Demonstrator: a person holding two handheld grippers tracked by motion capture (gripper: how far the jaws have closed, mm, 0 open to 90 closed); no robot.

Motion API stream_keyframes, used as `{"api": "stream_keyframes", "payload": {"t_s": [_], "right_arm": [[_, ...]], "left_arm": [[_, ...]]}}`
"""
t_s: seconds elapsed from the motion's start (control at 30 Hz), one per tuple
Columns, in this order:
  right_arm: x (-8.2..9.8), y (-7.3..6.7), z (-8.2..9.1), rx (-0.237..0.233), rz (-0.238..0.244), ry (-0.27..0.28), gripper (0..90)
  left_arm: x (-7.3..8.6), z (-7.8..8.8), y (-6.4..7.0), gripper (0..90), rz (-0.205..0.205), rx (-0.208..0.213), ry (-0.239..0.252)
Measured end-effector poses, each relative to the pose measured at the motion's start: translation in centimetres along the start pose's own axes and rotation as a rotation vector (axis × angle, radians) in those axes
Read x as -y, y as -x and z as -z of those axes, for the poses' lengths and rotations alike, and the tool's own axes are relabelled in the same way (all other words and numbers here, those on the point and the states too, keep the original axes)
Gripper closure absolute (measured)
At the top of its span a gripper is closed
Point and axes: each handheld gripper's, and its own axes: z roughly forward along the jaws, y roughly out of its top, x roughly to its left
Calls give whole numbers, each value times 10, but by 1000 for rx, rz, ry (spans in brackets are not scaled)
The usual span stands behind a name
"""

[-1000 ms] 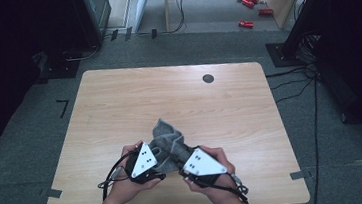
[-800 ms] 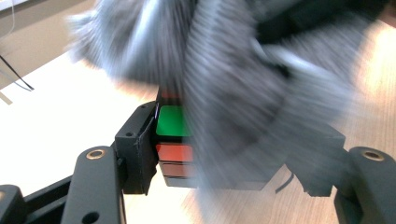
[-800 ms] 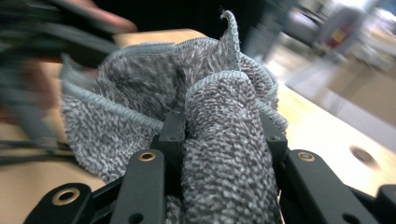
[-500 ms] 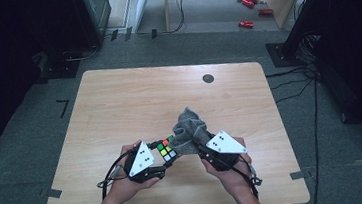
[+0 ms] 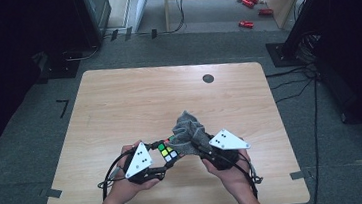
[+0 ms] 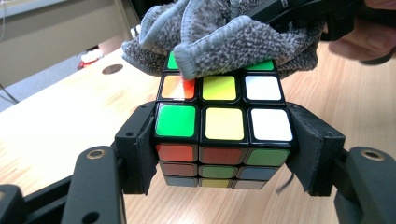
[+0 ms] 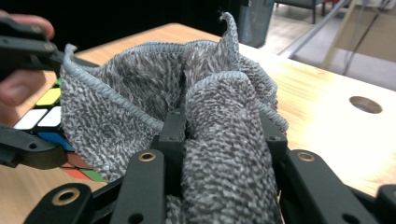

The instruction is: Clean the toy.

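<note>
Counter (image 5: 119, 103): pale wood, set on grey floor, a round dark hole (image 5: 208, 78) near the far edge.
Open room: far half and left side are left bare; near edge is crowded by both hands.
Left tool (image 6: 224, 140): clamped on the puzzle cube (image 6: 223, 122), held just above the counter near its front middle.
Right tool (image 7: 224, 135): clamped on a bunched grey cloth (image 7: 187, 88), which is draped against the cube's far face.
</note>
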Motion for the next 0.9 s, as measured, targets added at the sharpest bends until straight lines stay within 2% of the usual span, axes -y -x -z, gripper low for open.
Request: {"api": "stream_keyframes", "payload": {"t_s": [0.03,0.1,0.2,0.27,0.37,0.43,0.53,0.6,0.67,0.73,0.77,0.83,0.87,0.9], "right_arm": [[-1,0,1,-19,-7,12,636],[-1,-3,-1,-88,-26,37,636],[6,-8,-10,-113,-24,7,639],[12,-6,-16,-116,-47,-14,639],[19,0,-23,-101,-40,-87,637],[21,5,-23,-88,-56,-96,637],[12,7,-12,-74,-74,-33,637],[3,3,-3,-85,-64,36,637],[-3,-3,0,-109,-40,66,637],[-1,-9,-3,-123,-20,49,637],[2,-10,-7,-121,-24,39,637],[10,-5,-13,-126,-68,5,636],[15,-2,-17,-131,-89,-28,636],[17,0,-20,-125,-95,-52,636]], "left_arm": [[1,0,0,348,-1,0,1],[2,0,-1,348,3,-2,4],[2,1,-1,348,0,-12,5],[3,2,-3,348,3,-35,5],[2,5,-7,348,25,-35,25],[1,6,-8,348,28,-36,27],[3,3,-6,348,16,-35,5],[3,2,-4,348,13,-26,2],[2,2,-2,348,13,-22,12],[-1,3,-3,348,31,-10,16],[-2,4,-3,348,30,-22,15],[-3,7,-7,348,48,-21,29],[-3,9,-8,348,59,-22,38],[-3,10,-10,348,63,-23,45]]}}
